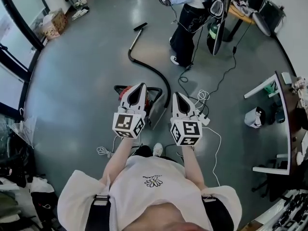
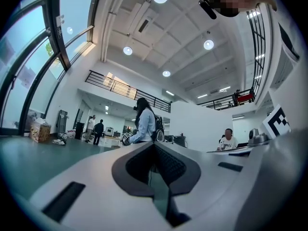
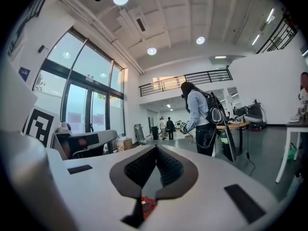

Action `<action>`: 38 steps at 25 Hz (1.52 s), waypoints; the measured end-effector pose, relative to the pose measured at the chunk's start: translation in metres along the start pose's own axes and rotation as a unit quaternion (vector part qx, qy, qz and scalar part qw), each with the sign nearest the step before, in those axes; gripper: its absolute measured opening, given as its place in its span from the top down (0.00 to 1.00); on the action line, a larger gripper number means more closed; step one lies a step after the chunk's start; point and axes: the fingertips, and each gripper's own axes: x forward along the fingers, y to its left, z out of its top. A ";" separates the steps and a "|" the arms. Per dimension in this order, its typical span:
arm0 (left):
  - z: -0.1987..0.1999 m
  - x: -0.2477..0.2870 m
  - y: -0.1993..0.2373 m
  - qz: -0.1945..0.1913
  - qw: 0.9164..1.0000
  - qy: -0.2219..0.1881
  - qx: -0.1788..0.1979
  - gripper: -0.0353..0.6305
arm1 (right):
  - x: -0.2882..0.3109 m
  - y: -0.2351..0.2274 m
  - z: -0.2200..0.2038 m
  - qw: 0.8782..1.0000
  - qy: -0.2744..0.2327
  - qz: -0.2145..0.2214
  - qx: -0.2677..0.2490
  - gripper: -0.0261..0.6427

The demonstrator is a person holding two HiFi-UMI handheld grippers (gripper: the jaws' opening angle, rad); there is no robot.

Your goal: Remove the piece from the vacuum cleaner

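Note:
The vacuum cleaner (image 1: pixel 155 110), a red and grey canister, lies on the grey floor just beyond my two grippers in the head view. Its black hose (image 1: pixel 153 71) curves away to a metal tube and a floor nozzle (image 1: pixel 140 27). My left gripper (image 1: pixel 140 87) hangs over the canister's red left side, jaws together and holding nothing. My right gripper (image 1: pixel 177 96) is level beside the canister's right end, also shut and empty. In the left gripper view the left gripper (image 2: pixel 155 144) points across the hall. In the right gripper view the right gripper (image 3: pixel 155 147) shows a red bit of the vacuum cleaner (image 3: pixel 148 206) below its jaws.
Another person (image 1: pixel 188 18) stands beyond the hose with grippers and a backpack. A white power strip (image 1: pixel 204 120) and cables lie right of the canister. White tables (image 1: pixel 269 129) and a small bin (image 1: pixel 253 117) stand at the right. Boxes (image 1: pixel 50 25) sit by the windows.

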 end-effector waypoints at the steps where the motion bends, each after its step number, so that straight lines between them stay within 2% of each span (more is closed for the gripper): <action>1: 0.001 0.003 0.002 -0.001 1.000 0.001 0.003 0.94 | 0.004 0.000 0.001 1.000 0.000 0.000 -0.002 0.95; 8: 0.004 0.035 0.006 -0.007 1.000 -0.006 0.002 0.94 | 0.018 -0.027 0.013 1.000 -0.012 -0.019 0.000 0.95; 18: 0.003 0.060 0.002 -0.027 1.000 -0.013 0.002 0.94 | 0.044 -0.044 0.027 1.000 -0.025 -0.017 0.002 0.95; 23: 0.001 0.068 0.017 -0.016 1.000 -0.008 0.024 0.94 | 0.059 -0.045 0.025 1.000 -0.020 -0.013 0.006 0.95; 26: -0.005 0.069 0.034 0.004 1.000 -0.004 0.027 0.94 | 0.069 -0.039 0.016 1.000 -0.013 0.011 0.022 0.95; 29: -0.019 0.086 0.041 0.002 1.000 0.014 0.025 0.94 | 0.083 -0.049 0.009 0.999 -0.004 0.017 0.035 0.95; 32: -0.036 0.111 0.066 0.000 0.999 0.034 0.034 0.94 | 0.118 -0.061 0.000 0.999 0.000 0.007 0.046 0.95; 35: -0.086 0.111 0.093 -0.001 0.995 0.092 0.031 0.94 | 0.141 -0.064 -0.043 0.997 0.040 -0.019 0.067 0.94; 38: -0.156 0.119 0.123 0.003 0.989 0.145 0.014 0.94 | 0.168 -0.077 -0.098 0.992 0.081 -0.031 0.088 0.94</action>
